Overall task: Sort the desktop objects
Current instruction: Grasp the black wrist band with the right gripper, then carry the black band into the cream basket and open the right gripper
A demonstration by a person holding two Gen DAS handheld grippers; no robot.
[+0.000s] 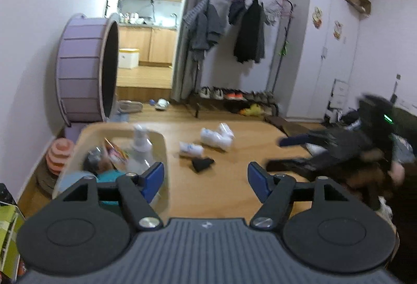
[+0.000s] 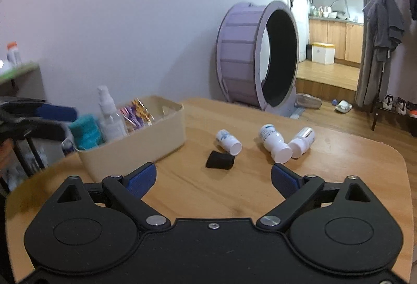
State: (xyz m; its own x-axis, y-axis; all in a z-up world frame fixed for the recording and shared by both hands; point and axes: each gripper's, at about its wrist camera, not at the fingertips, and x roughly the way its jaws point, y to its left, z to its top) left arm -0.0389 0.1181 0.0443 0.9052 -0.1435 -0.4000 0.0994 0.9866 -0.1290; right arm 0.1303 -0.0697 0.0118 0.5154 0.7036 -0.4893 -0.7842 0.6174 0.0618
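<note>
On the desk (image 2: 338,169), only our right view shows three white bottles (image 2: 275,140) clearly; both the left gripper (image 1: 206,177) and the right gripper (image 2: 213,179) hover, jaws released.

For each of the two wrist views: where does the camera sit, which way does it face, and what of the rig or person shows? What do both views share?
Left wrist: sits behind the open left gripper, above the table's near edge, facing the clothes rack; the right gripper and a blurred hand enter from the right.
Right wrist: sits behind the open right gripper, facing the wall and purple wheel; the left gripper shows blurred at left.
Shared: beige bin, three white bottles, black object.
</note>
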